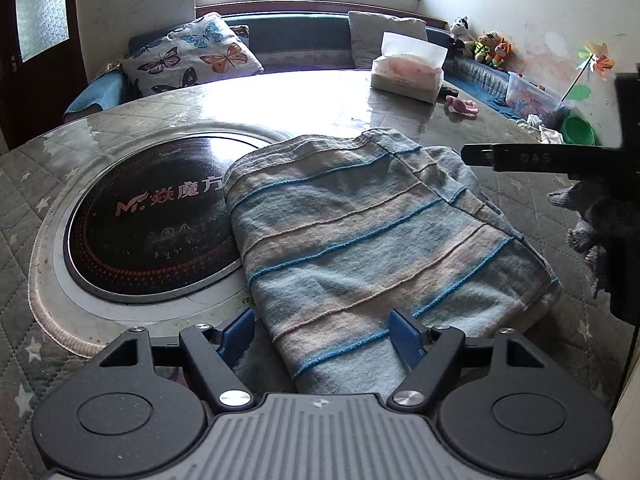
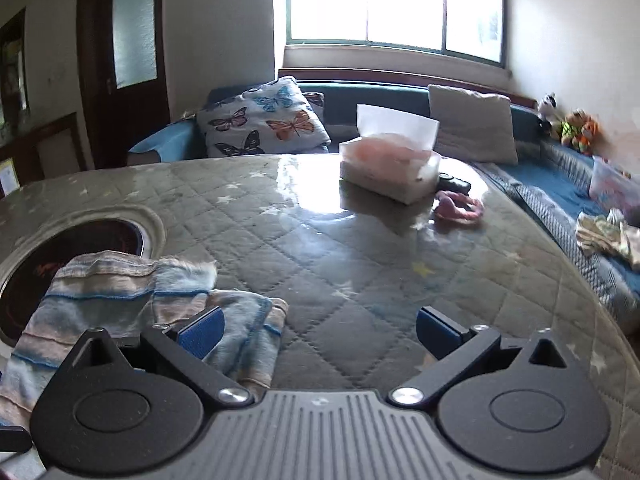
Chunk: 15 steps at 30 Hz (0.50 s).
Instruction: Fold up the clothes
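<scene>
Round black glass induction cooktop [image 1: 156,224] set into the table: reddish-white logo "M" followed by three Chinese characters, the last partly covered by cloth; fainter control symbols below, illegible. Black bar of the other gripper [image 1: 520,159] at right edge: embossed letters "DAS". Tissue pack print unreadable.

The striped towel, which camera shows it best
The left wrist view. There the striped towel fills the middle of the frame, folded, lying partly over the round cooktop, with the open left gripper at its near edge. The right wrist view shows only a bunched part at lower left, partly behind the open right gripper.
</scene>
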Each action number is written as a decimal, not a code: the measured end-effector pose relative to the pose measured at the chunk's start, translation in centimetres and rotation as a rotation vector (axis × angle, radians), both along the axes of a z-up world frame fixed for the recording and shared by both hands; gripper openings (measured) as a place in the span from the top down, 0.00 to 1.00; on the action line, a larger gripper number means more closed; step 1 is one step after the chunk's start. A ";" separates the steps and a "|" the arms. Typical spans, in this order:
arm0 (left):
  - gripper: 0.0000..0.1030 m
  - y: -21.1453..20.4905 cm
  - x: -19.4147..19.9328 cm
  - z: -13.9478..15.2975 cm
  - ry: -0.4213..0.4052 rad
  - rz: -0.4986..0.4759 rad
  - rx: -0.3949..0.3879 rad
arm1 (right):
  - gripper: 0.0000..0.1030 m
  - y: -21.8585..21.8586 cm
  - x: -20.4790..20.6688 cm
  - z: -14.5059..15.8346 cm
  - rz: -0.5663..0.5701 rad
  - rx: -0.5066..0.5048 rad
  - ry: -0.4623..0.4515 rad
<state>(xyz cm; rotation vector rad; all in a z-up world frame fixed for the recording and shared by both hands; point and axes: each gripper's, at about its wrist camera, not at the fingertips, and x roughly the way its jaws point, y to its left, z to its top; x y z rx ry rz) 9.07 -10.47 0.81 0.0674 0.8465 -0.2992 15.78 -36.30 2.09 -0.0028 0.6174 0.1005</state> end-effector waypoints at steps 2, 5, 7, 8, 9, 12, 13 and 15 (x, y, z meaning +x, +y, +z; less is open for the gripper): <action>0.22 0.1 0.1 0.0 0.001 0.003 -0.001 | 0.00 -0.2 -0.2 0.3 0.023 0.022 -0.008; 0.18 0.2 0.2 -0.1 0.002 0.007 0.001 | 0.04 0.5 0.0 0.7 0.073 0.050 -0.010; 0.16 0.3 0.2 -0.3 0.004 0.011 0.004 | 0.04 1.1 0.3 0.6 0.103 0.063 -0.002; 0.16 0.4 0.1 -0.3 0.006 0.013 0.006 | 0.04 1.4 0.5 0.5 0.115 0.062 0.003; 0.15 0.4 0.1 -0.4 0.008 0.014 0.007 | 0.04 1.9 0.7 0.1 0.118 0.047 0.010; 0.14 0.8 -0.1 -0.5 0.010 0.016 0.011 | 0.03 2.3 1.7 -1.2 0.098 0.005 0.054; 0.13 0.9 -0.2 -0.6 0.010 0.016 0.012 | 0.03 2.1 2.0 -1.6 0.095 0.004 0.070; 0.13 1.1 -0.2 -0.7 0.014 0.016 0.012 | 0.02 1.8 2.4 -2.4 0.097 0.009 0.097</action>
